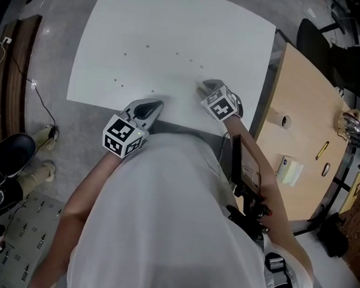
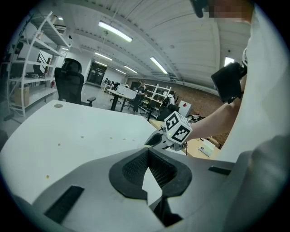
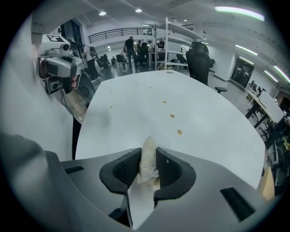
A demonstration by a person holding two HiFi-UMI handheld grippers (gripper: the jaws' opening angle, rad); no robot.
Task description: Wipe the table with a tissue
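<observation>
Tissue (image 3: 148,158), a crumpled wad, is clamped between the jaws of the right gripper (image 1: 206,87). Its long axis runs along them, tip pointing forward and down at the white table (image 1: 174,36) near its front edge. The right forearm reaches out, the gripper angled steeply down. The left gripper (image 1: 152,107) sits low at the table's edge, its jaw tips together with nothing between them. Brown spots (image 3: 179,132) dot the surface ahead.

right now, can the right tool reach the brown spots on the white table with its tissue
Probably yes: the right tool, shut on the tissue, sits just short of the spots, with bare table between.
</observation>
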